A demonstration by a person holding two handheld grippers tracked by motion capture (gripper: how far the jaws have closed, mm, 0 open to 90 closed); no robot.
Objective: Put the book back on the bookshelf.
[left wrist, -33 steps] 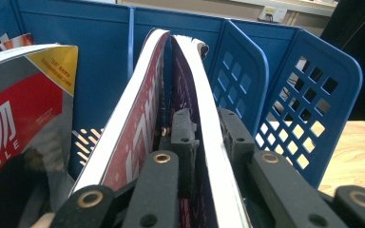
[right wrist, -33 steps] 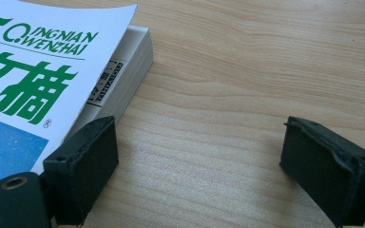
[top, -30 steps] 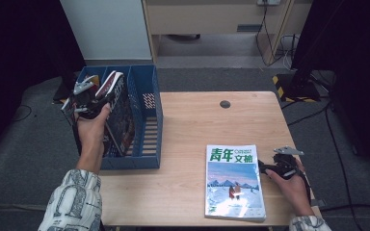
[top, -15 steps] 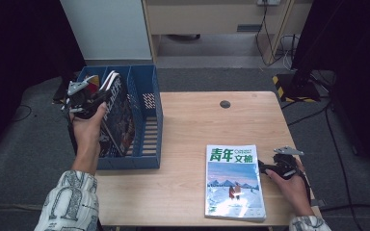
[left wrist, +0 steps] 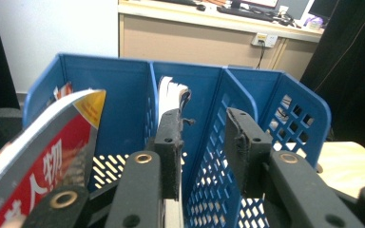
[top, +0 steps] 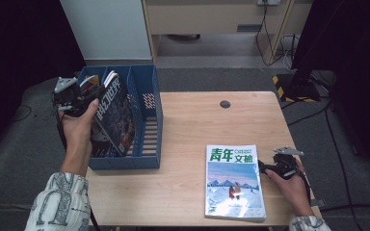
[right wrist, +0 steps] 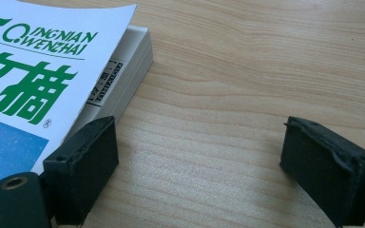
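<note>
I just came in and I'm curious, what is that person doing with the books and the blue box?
A person is sorting magazines into a blue file rack at a wooden table. The left gripper is at the rack, jaws apart, beside a dark magazine standing in the middle slot. The right gripper rests open on the table next to a green and white magazine that lies flat, not picked up yet.

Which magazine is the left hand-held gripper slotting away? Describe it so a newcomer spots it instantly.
Start at the blue three-slot file rack on the wooden table's left edge. In its middle slot leans a dark-covered magazine, beside the left hand-held gripper. Unlike the green-titled magazine lying flat, it stands nearly upright with white characters.
</note>
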